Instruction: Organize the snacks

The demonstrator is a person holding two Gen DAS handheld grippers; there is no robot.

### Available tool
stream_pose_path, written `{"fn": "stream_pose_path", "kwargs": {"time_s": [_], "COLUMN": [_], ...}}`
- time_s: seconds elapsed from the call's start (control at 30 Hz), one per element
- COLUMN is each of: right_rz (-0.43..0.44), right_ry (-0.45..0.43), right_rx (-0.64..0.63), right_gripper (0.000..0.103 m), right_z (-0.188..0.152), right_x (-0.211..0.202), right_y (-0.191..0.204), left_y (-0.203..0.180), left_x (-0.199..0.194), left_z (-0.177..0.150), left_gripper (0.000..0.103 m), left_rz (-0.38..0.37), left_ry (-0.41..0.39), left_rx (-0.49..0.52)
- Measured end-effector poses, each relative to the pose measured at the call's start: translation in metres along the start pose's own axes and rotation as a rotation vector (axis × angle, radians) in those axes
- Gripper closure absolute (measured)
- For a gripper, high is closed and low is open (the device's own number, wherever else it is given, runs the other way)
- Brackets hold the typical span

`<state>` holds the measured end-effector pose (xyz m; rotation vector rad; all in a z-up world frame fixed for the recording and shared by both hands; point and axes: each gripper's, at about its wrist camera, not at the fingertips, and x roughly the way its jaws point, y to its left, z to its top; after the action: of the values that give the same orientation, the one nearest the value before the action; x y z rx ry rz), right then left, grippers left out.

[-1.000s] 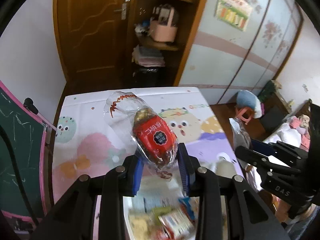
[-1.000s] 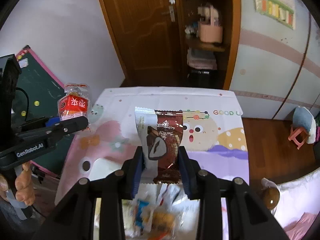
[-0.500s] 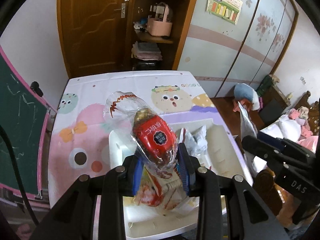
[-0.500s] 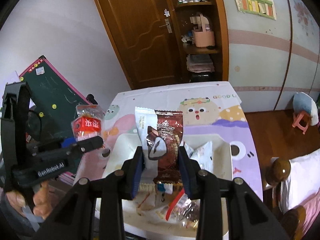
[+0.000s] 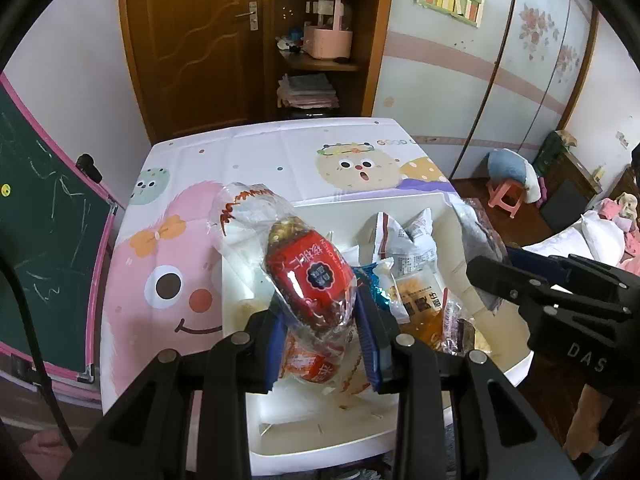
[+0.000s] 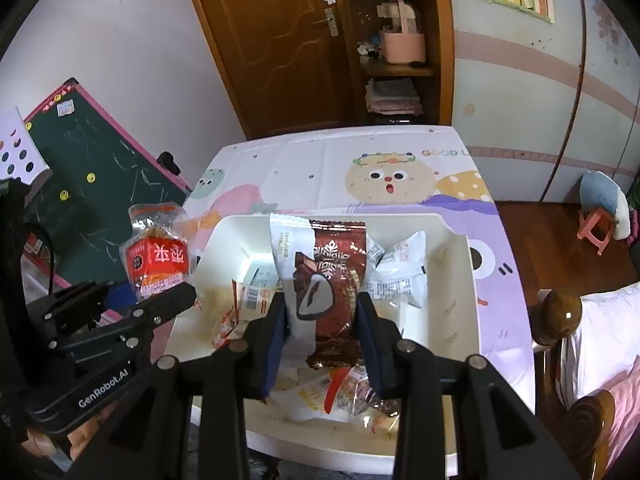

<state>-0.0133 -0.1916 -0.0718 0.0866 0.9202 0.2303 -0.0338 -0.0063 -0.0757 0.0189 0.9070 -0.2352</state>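
Observation:
My left gripper [image 5: 320, 340] is shut on a clear bag with a red-labelled snack [image 5: 308, 276], held above the left part of a white bin [image 5: 408, 200]. My right gripper [image 6: 322, 334] is shut on a brown and white chocolate snack packet [image 6: 332, 280], held upright over the same white bin [image 6: 472, 280]. Several loose snack packets [image 5: 416, 280] lie in the bin. In the right wrist view the left gripper [image 6: 168, 304] shows at the left edge with its red snack [image 6: 158, 260]. The right gripper's body [image 5: 552, 292] shows at the right of the left wrist view.
The bin stands on a table with a cartoon-print cloth [image 5: 280, 160]. A green chalkboard [image 5: 48, 240] leans to the left. A wooden door [image 5: 192, 40] and shelves [image 5: 324, 60] are behind. A bed post [image 6: 556, 316] and bedding lie at the right, a small pink stool [image 5: 506, 198] on the floor.
Both grippers have moved forward and down with their snacks still held. The white bin has come fully into view beneath them.

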Motion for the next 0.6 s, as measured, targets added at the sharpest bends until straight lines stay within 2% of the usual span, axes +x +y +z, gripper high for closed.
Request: {"fn": "stream_pose_path", "kwargs": {"time_s": [0.27,0.37,0.4,0.43,0.5,0.6], "right_rz": [-0.007,-0.016,-0.021,-0.025,-0.024,-0.038], "right_ry": [0.026,0.056,0.063,0.067,0.065,0.062], "right_rx": [0.009,0.013,0.014,0.015,0.016,0.017], "right_gripper": [0.068,0.066,0.064,0.059,0.052,0.049], "right_z": [-0.004,-0.006,-0.007,-0.008,-0.010,-0.011], "right_x": [0.008,0.014,0.016,0.017,0.018,0.018], "right_y": [-0.002,-0.002,-0.002,-0.001,-0.001,-0.002], "left_y": [-0.003,-0.003,-0.002,-0.001,0.001,0.003], "left_x": [0.007,0.010,0.012,0.012,0.011,0.008], "left_z": [-0.003,-0.004,-0.004,-0.004,-0.004,-0.004], "left_gripper": [0.072,0.068,0.057,0.037,0.019,0.018], "left_rz": [0.004,0.028,0.035,0.037,0.040,0.049], "left_ry": [0.018,0.017,0.018,0.018,0.004,-0.016], "left_rx": [0.004,-0.001,-0.007,-0.014,-0.028,-0.034]}}
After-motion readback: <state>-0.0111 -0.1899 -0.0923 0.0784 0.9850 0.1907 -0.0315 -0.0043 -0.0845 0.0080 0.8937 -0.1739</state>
